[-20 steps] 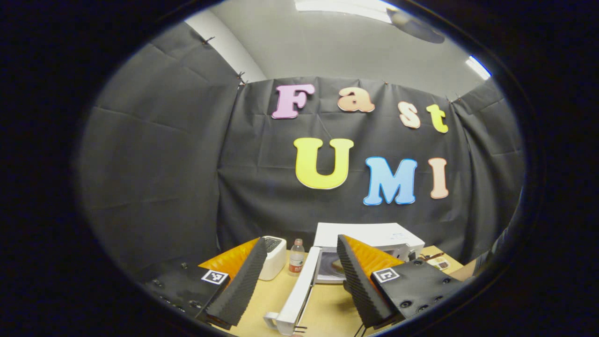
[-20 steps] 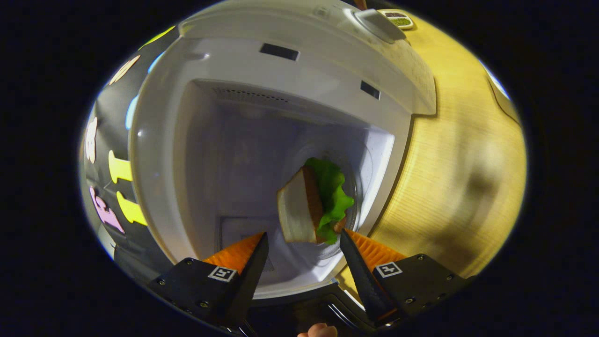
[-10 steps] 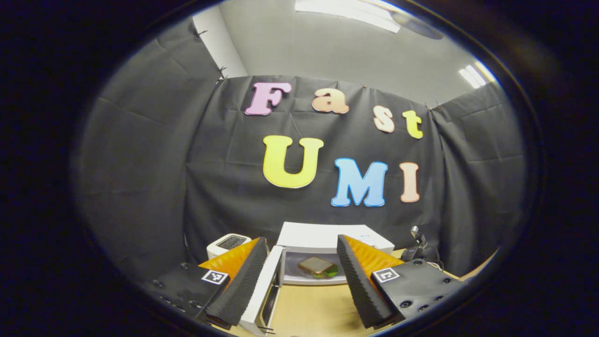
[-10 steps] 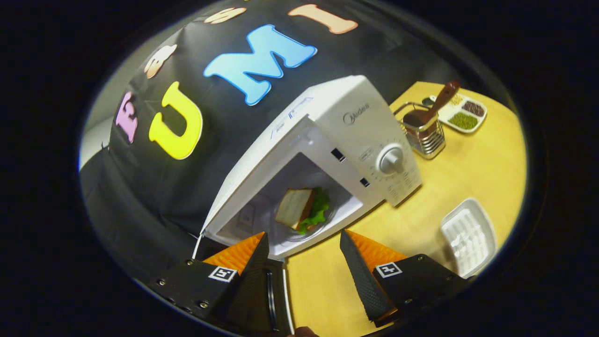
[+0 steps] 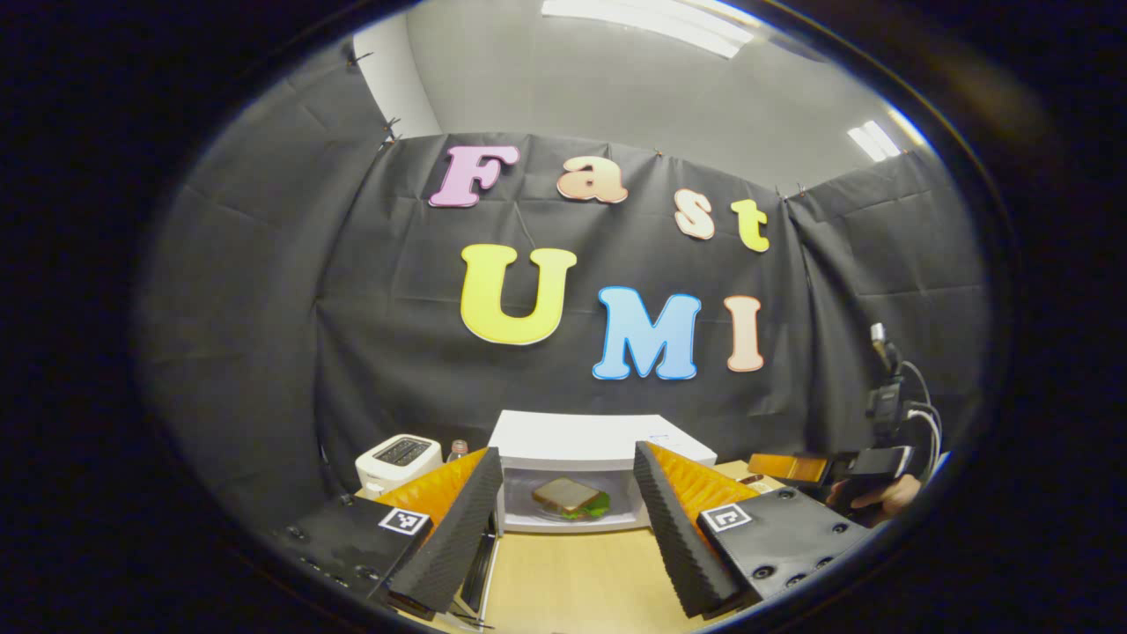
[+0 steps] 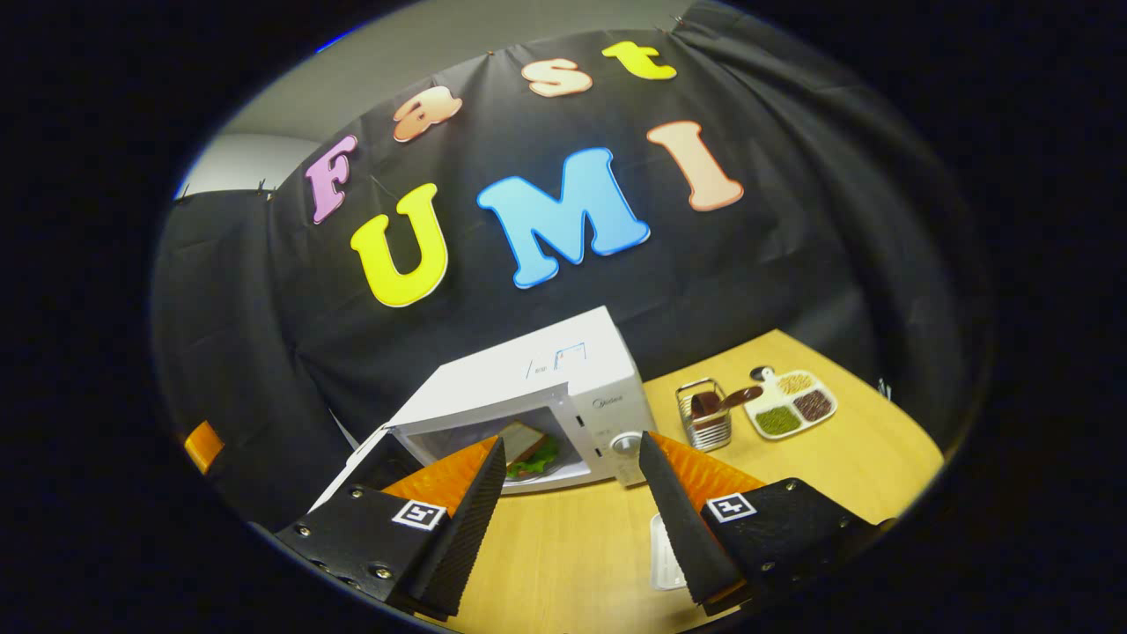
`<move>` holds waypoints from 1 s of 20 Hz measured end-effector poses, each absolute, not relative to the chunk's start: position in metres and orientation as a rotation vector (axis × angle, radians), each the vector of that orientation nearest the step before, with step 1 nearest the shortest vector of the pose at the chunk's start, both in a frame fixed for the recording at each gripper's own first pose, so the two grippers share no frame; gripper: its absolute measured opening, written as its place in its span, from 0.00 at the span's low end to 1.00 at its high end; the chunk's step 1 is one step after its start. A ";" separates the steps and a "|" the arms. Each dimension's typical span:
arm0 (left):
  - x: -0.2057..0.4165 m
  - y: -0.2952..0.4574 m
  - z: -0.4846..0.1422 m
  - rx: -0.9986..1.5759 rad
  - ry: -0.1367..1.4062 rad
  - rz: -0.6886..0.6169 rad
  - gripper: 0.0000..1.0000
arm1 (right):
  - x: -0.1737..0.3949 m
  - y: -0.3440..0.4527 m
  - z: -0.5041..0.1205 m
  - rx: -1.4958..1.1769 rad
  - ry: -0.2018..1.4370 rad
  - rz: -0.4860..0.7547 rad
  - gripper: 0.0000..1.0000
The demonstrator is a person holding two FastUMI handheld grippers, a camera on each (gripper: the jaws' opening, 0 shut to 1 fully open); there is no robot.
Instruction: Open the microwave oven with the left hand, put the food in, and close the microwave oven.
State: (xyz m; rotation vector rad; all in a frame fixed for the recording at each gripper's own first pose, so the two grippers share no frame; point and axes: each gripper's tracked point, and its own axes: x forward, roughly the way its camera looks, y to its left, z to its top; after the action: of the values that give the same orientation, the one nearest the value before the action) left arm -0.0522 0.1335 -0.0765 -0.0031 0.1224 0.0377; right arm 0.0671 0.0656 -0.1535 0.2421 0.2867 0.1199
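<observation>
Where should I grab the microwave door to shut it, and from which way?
Take the door at its free edge, the end farthest from the hinge. It stands swung wide open on the side of the microwave away from the dial. Probably bring the open left gripper in from the door's outer face and swing it across the sandwich. I cannot make out a handle.

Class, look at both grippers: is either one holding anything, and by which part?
Nothing is held. The left gripper and right gripper are both open; the sandwich lies inside the open microwave.
</observation>
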 end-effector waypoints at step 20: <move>-0.090 0.171 -0.107 0.059 0.229 0.116 0.07 | -0.001 0.048 -0.069 0.048 0.070 0.066 0.92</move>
State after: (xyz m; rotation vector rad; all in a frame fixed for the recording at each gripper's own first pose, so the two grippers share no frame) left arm -0.0901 0.1714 -0.1072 0.0590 0.2292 0.1157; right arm -0.0010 0.0476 -0.0687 0.0478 0.0700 0.0664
